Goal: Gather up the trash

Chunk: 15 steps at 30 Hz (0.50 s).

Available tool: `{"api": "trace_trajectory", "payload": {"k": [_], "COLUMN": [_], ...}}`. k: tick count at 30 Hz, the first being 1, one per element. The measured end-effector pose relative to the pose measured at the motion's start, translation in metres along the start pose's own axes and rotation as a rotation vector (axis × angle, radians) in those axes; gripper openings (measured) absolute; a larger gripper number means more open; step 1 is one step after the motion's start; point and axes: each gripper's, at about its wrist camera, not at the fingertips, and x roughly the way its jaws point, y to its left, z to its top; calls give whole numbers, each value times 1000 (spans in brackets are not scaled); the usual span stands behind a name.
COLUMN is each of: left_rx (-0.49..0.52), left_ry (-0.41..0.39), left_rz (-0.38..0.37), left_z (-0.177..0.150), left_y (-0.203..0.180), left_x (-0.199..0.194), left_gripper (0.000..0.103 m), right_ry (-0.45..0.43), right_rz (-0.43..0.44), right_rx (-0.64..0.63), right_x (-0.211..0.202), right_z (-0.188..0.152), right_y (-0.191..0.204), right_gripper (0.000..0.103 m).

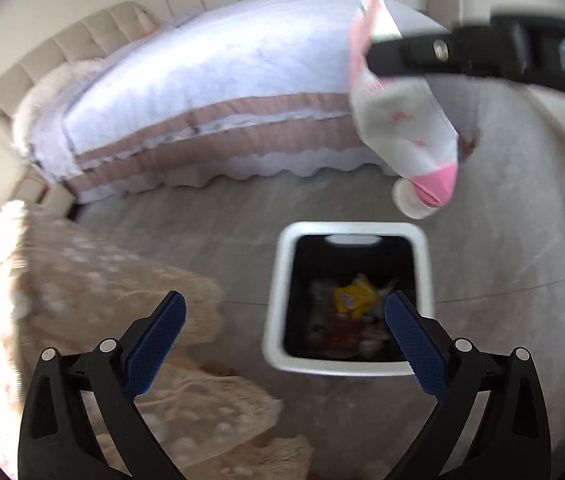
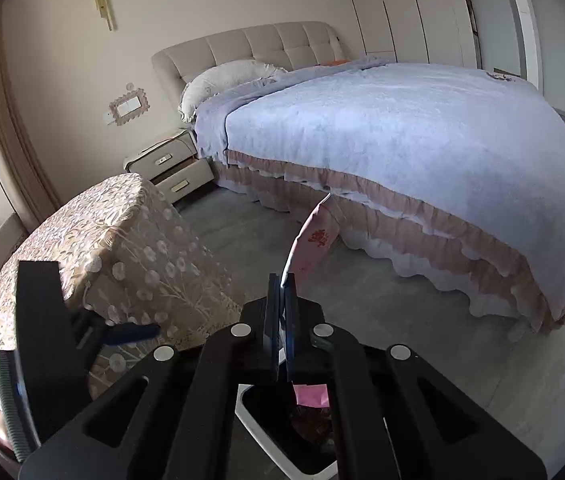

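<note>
Left wrist view: left claw [image 1: 284, 312] spread wide with nothing between its blue pads, hanging over the white trash bin [image 1: 282, 276] on the floor, bin already holding a yellow wrapper [image 1: 352, 294] and other litter; right claw grips a white-and-pink bag [image 1: 406, 128] up high, above the bin's far edge. Right wrist view: right claw [image 2: 281, 284] clamped tight on that bag [image 2: 314, 244], bin rim [image 2: 248, 412] directly below, bed [image 2: 402, 140] behind.
</note>
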Motion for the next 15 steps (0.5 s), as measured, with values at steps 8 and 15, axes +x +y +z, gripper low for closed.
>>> {"api": "trace_trajectory", "payload": {"k": [8,15], "left_rx": [-160,-262], "left_ry": [-122,-183], "left_rz": [114,94], "left_z": [-1,-9], "left_y": [58,83], "left_x": [-51,-77], "left_gripper": [98,98], "right_ry": [69,85], "right_rz": [69,3], "right_rx": [20,3], "right_x": [28,28], "right_z": [-15,-21], "right_y": [9,13], "right_gripper": [4,99]}}
